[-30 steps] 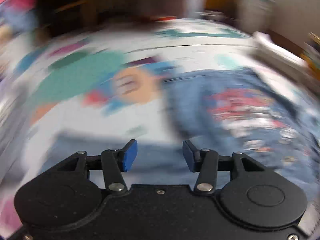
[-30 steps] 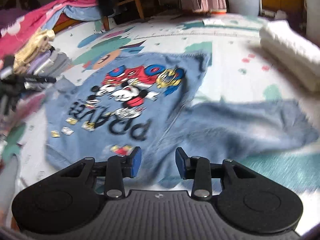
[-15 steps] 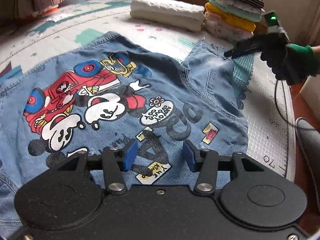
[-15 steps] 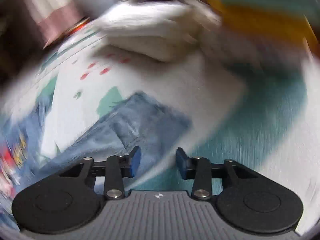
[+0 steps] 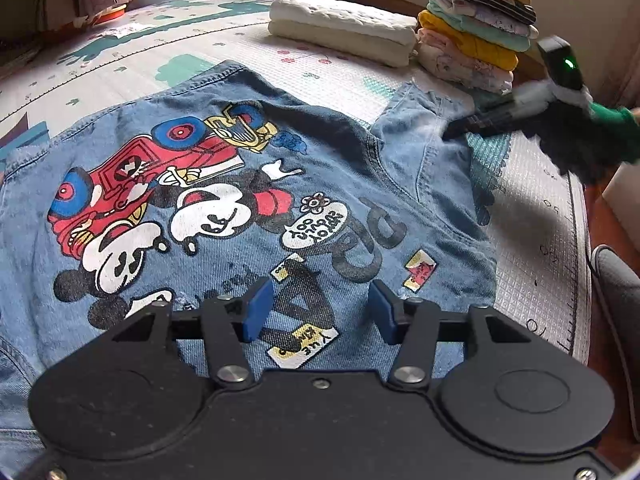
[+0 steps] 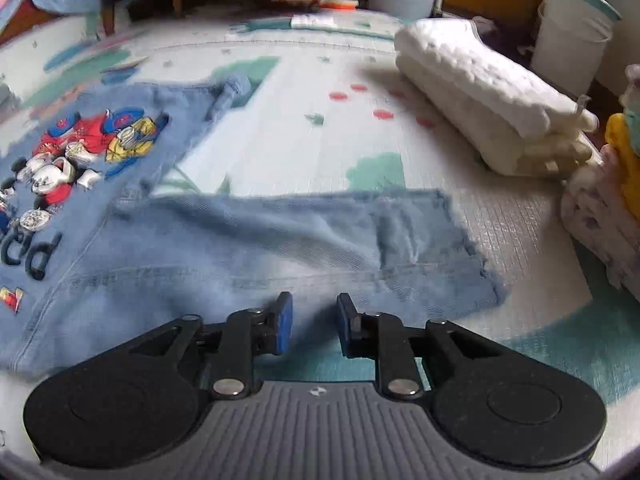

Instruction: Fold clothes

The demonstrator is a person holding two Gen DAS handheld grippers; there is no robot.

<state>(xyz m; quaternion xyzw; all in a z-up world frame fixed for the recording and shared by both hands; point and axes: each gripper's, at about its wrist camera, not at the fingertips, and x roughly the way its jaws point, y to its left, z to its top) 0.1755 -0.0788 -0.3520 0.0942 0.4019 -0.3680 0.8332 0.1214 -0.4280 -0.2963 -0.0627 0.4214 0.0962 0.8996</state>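
Left wrist camera sits low and close over the denim jacket (image 5: 224, 184) print, facing the folded white towel (image 5: 340, 26) beyond. Right wrist camera skims near the jacket's sleeve (image 6: 280, 248), facing that towel too; both views share jacket, sleeve and towel.

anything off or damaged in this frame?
Only the blue denim cartoon-print jacket: its sleeve ends in a frayed, ragged cuff; wear or styling, unclear. The folded clothes stack looks tidy.
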